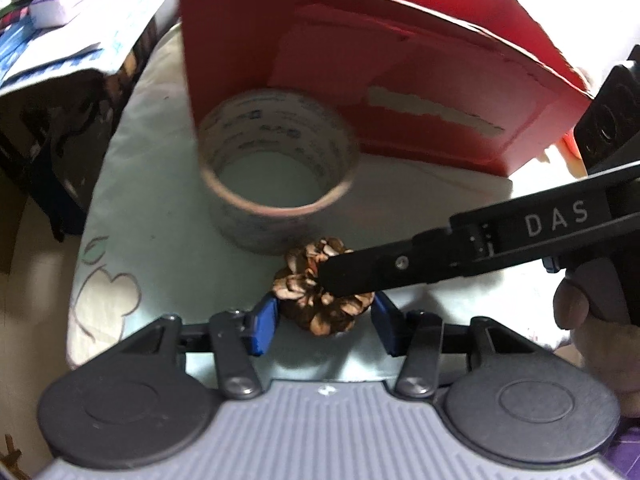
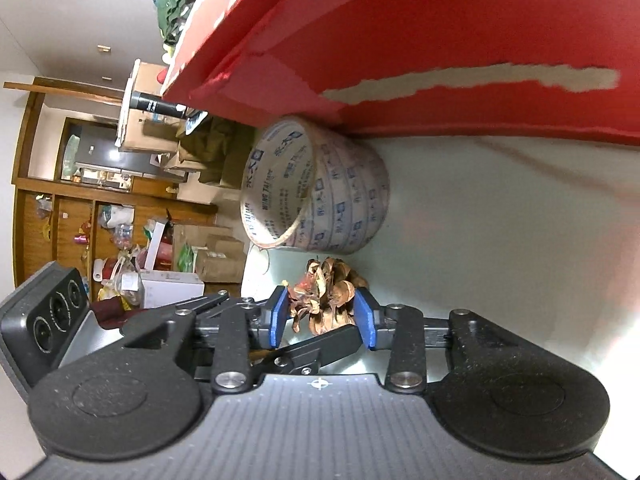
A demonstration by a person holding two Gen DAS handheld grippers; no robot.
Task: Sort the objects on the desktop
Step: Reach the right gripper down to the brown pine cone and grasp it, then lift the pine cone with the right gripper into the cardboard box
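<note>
Pale cloth-covered table point(image 1: 160, 184) fills my view | red box point(image 1: 400, 60) stands at its far side | tape roll point(image 1: 276, 168) just before the box | pinecone point(image 1: 316, 292) nearest me | my left gripper point(image 1: 323, 324) brackets it loosely, pads apart | my right gripper point(image 2: 322, 318) clenches the pinecone point(image 2: 328, 296).

We note the left gripper point(image 1: 324, 326): black linkage arms, silver pivot screws, blue pads point(image 1: 264, 326), ribbed grey housing. The right gripper point(image 2: 323, 318) looks the same and carries white "DAS" lettering point(image 1: 556, 219).
</note>
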